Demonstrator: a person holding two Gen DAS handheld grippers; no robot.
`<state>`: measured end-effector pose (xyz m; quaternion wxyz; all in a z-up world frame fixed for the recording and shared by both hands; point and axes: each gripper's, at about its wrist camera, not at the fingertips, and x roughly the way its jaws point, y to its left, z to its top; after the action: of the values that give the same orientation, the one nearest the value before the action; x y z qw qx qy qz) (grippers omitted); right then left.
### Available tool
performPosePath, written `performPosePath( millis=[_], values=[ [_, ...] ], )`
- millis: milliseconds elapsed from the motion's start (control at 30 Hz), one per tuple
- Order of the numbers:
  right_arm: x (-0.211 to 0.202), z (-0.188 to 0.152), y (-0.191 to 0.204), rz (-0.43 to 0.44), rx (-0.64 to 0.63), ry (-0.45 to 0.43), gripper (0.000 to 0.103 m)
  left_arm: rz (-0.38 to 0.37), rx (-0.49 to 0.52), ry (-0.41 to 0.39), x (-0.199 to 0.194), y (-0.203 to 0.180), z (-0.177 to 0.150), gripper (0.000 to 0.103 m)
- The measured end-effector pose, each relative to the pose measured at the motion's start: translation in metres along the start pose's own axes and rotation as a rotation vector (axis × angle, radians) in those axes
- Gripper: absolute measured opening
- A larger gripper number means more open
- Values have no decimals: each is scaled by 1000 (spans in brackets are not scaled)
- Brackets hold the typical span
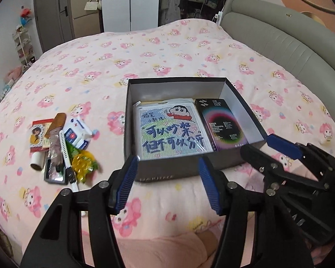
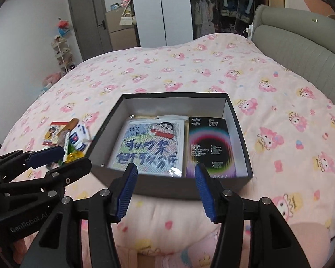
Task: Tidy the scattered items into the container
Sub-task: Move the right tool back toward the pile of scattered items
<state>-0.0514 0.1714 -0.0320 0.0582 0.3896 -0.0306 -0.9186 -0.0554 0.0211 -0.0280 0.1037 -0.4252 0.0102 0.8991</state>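
On a pink cartoon-print bedspread (image 1: pixel 167 51): open dark box (image 2: pixel 243 147), pale inside, holding a bagged cartoon picture with blue handwriting (image 2: pixel 147 147) beside a black "Smart Devil" package (image 2: pixel 208 145). Left of it, heaped together: blue-and-white packet (image 1: pixel 77 132), portrait card (image 1: pixel 38 137), yellow wrapper (image 1: pixel 82 163), white tube (image 1: pixel 36 160). Heap half hidden in the right view behind the left gripper (image 1: pixel 166 186), spread and empty. Right gripper (image 2: pixel 165 192) likewise released.
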Motion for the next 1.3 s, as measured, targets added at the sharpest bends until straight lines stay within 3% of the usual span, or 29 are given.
performPosePath(
  millis=[133, 233, 267, 667, 1033, 1200, 1267, 1300],
  values=[
    [-12, 0, 6, 3, -11, -15, 52, -1, -10, -10, -15, 5, -13, 64],
    [-21, -1, 11, -10, -27, -31, 67, 11, -12, -21, -25, 12, -21, 70],
    [-22, -2, 14, -13, -32, -38, 68, 12, -14, -24, -28, 16, -24, 72],
    [-19, -18, 52, 145, -71, 7, 68, 43, -74, -31, -51, 60, -58, 75],
    [-4, -22, 112, 193, -173, 18, 68, 111, -165, -53, -64, 111, -69, 75],
    [6, -19, 134, 235, -206, -1, 68, 40, -303, -21, -59, 150, -74, 74],
    [28, -22, 144, 207, -238, 37, 67, 49, -358, 3, -49, 167, -70, 71],
    [39, -24, 148, 193, -255, 57, 58, 64, -385, 13, -42, 176, -67, 64]
  ],
)
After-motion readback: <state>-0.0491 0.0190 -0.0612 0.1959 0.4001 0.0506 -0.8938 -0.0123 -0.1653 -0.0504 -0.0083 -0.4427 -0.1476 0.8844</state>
